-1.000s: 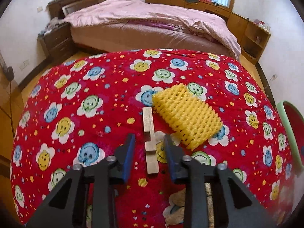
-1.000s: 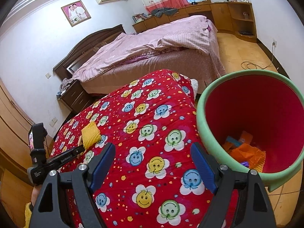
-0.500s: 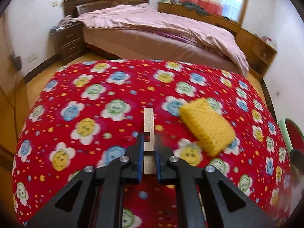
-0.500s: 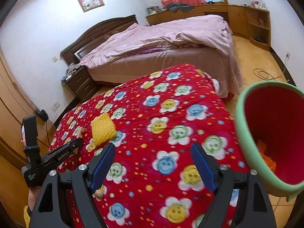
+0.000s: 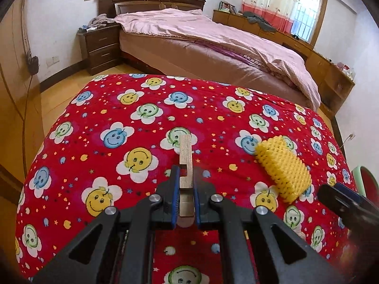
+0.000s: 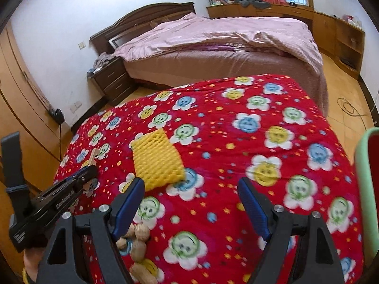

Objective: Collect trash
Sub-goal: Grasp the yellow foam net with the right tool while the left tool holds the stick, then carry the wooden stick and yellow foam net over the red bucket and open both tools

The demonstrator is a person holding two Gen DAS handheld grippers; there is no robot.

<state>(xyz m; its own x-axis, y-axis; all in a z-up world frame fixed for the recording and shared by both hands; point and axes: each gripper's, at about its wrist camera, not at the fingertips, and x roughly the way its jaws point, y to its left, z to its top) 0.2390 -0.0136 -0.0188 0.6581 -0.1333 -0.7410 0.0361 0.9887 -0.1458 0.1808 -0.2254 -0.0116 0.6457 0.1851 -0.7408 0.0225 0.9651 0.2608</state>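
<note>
A notched wooden strip sticks out forward from my left gripper, whose blue pads are shut on its near end over the red smiley-flower cloth. A yellow foam net sleeve lies on the cloth to the right of it. In the right wrist view my right gripper hangs open and empty above the cloth, with the yellow net just beyond its left finger. The left gripper and the strip show at that view's left.
A bin with a green rim and a red inside stands off the cloth's right edge. Several tan nut shells lie near the front edge under the right gripper. A pink-covered bed and a nightstand stand behind.
My left gripper closed on the wooden strip and shifted left, away from the net. My right gripper swung left from over the bin to the cloth near the yellow net.
</note>
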